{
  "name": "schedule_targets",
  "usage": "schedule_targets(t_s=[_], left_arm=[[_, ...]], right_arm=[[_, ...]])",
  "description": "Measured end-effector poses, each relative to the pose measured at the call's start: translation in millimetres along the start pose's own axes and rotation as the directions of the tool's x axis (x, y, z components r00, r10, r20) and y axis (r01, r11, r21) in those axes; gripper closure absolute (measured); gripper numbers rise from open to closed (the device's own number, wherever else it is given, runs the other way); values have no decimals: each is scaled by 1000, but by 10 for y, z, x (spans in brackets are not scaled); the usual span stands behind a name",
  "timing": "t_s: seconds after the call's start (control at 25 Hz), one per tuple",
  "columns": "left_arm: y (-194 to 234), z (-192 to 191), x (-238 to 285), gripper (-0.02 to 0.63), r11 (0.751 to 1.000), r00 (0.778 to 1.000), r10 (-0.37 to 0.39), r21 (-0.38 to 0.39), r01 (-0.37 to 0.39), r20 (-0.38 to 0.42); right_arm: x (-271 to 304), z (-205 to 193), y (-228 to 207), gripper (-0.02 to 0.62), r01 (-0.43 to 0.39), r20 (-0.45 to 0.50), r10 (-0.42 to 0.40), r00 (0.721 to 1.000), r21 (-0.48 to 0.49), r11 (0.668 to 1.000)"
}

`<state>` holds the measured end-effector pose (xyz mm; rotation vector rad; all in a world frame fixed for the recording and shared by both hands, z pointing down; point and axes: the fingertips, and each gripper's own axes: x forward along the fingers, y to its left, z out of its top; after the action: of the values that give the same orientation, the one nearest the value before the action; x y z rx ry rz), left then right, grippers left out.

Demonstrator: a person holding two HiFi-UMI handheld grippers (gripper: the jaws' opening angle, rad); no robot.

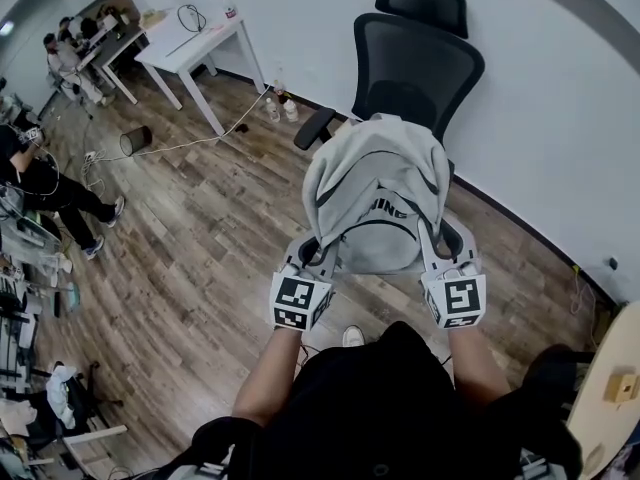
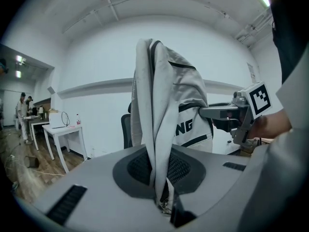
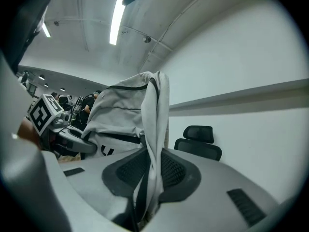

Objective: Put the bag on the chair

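Observation:
A light grey bag [image 1: 375,203] with black trim and lettering hangs in the air between my two grippers, in front of a black mesh office chair [image 1: 415,63]. My left gripper [image 1: 318,258] is shut on the bag's left edge, and in the left gripper view the grey cloth [image 2: 161,144] rises from between the jaws. My right gripper [image 1: 440,253] is shut on the bag's right edge; the cloth [image 3: 153,139] is pinched between its jaws too. The chair's seat is hidden behind the bag. The chair's armrest [image 1: 313,128] shows at the bag's left.
A white wall runs behind the chair. A white desk [image 1: 195,48] stands at the back left, with small bottles [image 1: 280,108] and a cable [image 1: 170,148] on the wooden floor. People sit at far-left desks [image 1: 70,58]. A wooden tabletop corner [image 1: 610,388] is at the right.

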<state>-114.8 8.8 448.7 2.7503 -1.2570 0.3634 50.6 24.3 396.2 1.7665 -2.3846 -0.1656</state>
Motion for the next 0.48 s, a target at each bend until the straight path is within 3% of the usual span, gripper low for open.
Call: schedule_targets(t_s=[0.48], left_arm=[[328, -54, 214, 558, 1000, 1000, -7, -29, 7, -9]], right_arm=[[387, -70, 29, 509, -5, -8, 5, 1000, 13, 1000]])
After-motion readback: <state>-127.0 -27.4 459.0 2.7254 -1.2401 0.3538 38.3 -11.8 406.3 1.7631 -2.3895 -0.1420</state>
